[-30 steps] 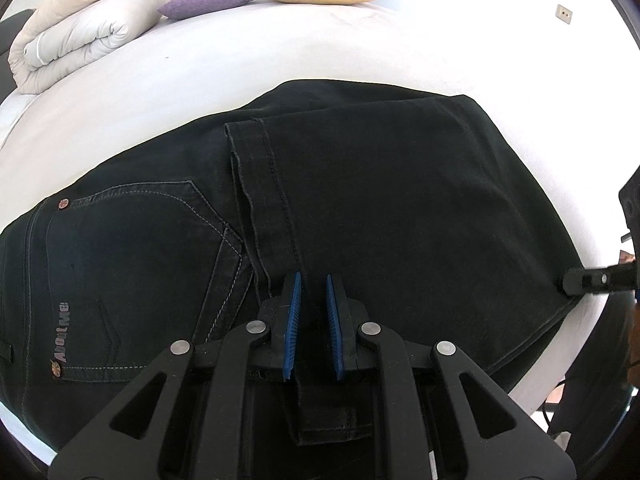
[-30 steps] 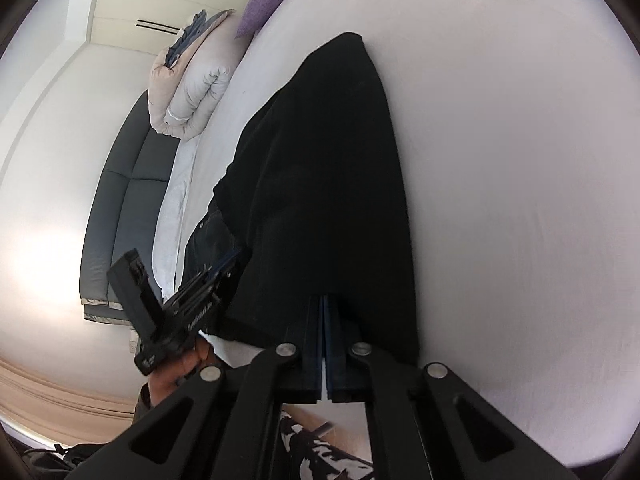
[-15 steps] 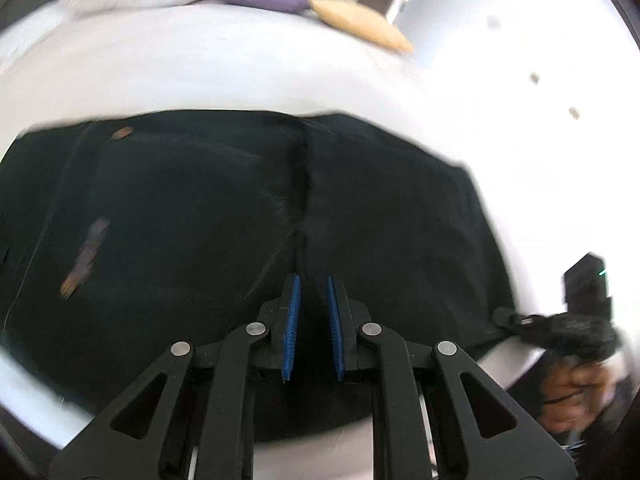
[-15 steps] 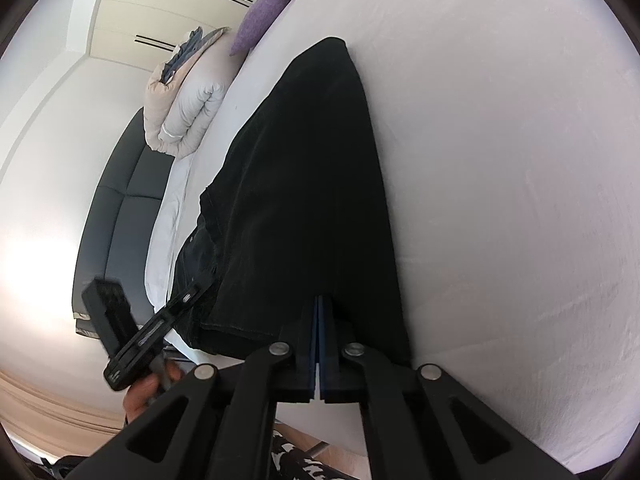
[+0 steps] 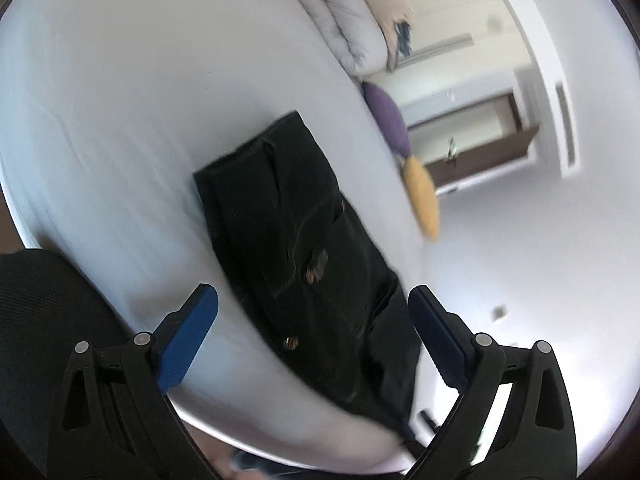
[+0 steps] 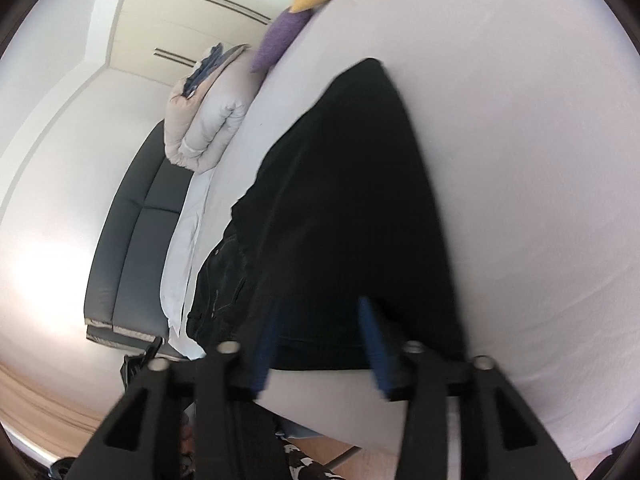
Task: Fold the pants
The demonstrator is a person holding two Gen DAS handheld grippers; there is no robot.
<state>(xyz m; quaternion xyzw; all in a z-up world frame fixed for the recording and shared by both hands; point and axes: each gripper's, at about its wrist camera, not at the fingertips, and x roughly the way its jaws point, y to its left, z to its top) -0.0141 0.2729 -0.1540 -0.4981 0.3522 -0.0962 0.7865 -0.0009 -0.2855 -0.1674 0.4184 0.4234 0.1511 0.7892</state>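
Standing by the foot of the bed, I see both tools held just above its near edge with nothing in them. The left gripper has its blue fingers spread wide apart, and the black pants lie on the sheet beyond and between them, untouched by either pad. The right gripper is parted as well, more narrowly, its blurred tips hovering over the near hem of the garment; I cannot tell whether they brush the cloth.

The pants sit as a compact dark oblong on the white sheet, near the edge closest to me, with a back pocket and a few copper rivets facing up on one half and a plain doubled panel covering the other. To my eye the fold looks finished or very nearly so: the legs appear brought over onto the seat, and the edges line up fairly squarely. What may remain is a last smoothing, or one more halving if a smaller bundle is wanted.

Farther up the mattress lie a purple cushion and a yellow cushion, then a rolled duvet. A dark sofa stands against the wall beside the bed.
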